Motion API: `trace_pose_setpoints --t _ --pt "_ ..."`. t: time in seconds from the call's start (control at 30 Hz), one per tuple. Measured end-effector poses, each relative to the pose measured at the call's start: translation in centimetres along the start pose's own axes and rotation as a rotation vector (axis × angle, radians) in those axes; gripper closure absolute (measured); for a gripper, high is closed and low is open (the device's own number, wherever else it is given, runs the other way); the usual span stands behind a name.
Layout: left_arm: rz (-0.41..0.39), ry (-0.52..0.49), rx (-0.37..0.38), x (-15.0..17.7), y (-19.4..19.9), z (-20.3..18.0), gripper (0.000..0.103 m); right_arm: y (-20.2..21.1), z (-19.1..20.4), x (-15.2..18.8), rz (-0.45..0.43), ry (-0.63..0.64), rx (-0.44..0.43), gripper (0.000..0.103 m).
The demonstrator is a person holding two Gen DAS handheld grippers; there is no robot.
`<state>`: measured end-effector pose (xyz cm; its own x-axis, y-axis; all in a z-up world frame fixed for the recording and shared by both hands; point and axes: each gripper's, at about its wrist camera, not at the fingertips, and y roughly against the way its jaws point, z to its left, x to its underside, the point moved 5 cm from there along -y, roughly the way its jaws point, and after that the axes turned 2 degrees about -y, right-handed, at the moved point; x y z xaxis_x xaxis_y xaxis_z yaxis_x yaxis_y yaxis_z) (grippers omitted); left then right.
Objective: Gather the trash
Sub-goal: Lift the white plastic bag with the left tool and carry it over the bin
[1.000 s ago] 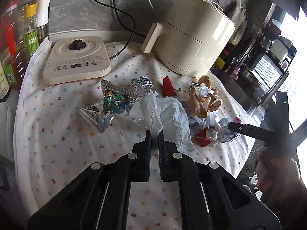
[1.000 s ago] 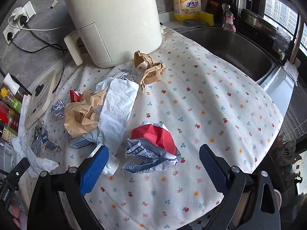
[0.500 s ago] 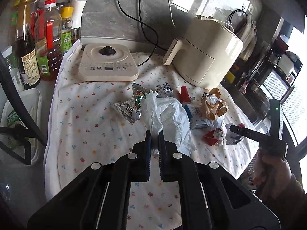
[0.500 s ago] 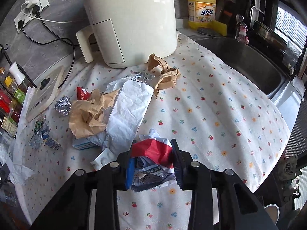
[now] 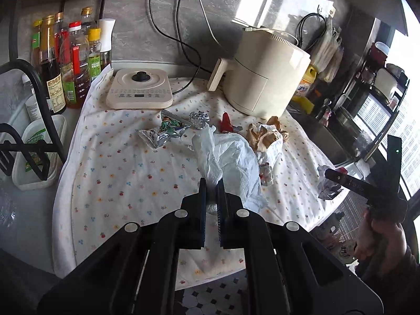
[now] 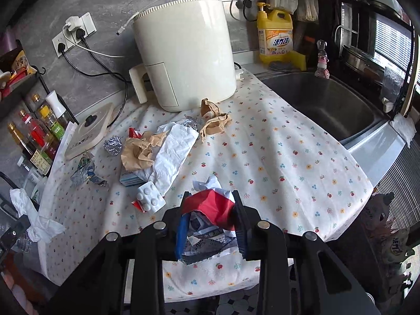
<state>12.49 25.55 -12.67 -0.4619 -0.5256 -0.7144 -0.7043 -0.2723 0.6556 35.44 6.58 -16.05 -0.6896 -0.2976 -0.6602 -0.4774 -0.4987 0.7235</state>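
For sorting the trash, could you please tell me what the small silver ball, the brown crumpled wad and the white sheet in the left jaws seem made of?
Silver ball: likely aluminium foil, shiny and faceted. Brown crumpled wad: probably kraft paper, matte with sharp creases. White sheet: seemingly tissue or paper towel, soft, faintly embossed.

I'm seeing daylight coming through the blinds (image 6: 391, 42) and falling across the grey marbled wall (image 5: 147, 23) behind the floral-clothed counter (image 6: 288, 162).

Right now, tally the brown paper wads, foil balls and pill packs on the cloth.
Brown paper wads: 2
Foil balls: 1
Pill packs: 1
Total: 4
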Motion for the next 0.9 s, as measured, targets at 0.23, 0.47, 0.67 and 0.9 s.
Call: trace_pose_setpoints --t 0.23,0.47,0.67,0.9 --pt "0.003 -0.01 -0.002 2.4 1.7 -3.8 0.096 3.0 -2.9 2.5 0.008 -0.006 -0.052 0.073" --pt "0.033 -0.04 0.011 5.4 2.2 -7.9 0.095 5.6 -6.9 5.2 0.008 -0.055 -0.076 0.073" --pt "0.09 -0.087 0.066 8.5 1.4 -12.9 0.095 8.3 -12.1 8.3 0.001 -0.098 -0.041 0.073" --pt "0.155 -0.16 0.177 12.6 0.0 -19.5 0.095 11.6 -20.7 13.5 0.041 -0.221 0.054 0.073"
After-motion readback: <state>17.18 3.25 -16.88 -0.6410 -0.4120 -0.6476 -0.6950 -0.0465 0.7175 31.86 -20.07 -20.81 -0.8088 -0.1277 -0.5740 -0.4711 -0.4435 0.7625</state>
